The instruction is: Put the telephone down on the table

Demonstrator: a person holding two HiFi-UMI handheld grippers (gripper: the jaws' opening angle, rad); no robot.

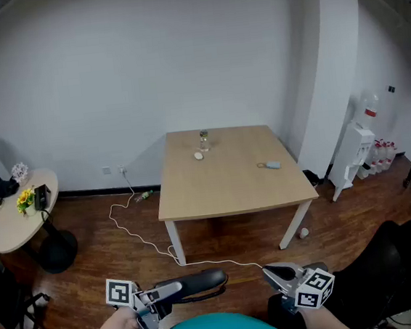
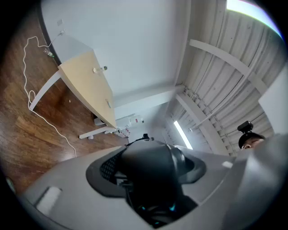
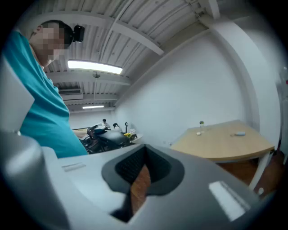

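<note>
Two grippers short of the table's (image 1: 230, 187) near edge: left gripper (image 1: 164, 292) clamped on black telephone (image 1: 200, 283), which sticks out rightward, off the table; right gripper (image 1: 271, 271) jaws nearly together, empty. Small jar (image 1: 203, 137) at far edge, contents unclear

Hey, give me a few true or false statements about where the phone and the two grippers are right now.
1. The left gripper grips a black telephone handset. True.
2. The handset already lies on the square table. False: it is held over the wooden floor, short of the table.
3. The right gripper grips a bottle. False: nothing sits between its jaws.
4. Yellow flowers stand on the round table. True.
</note>
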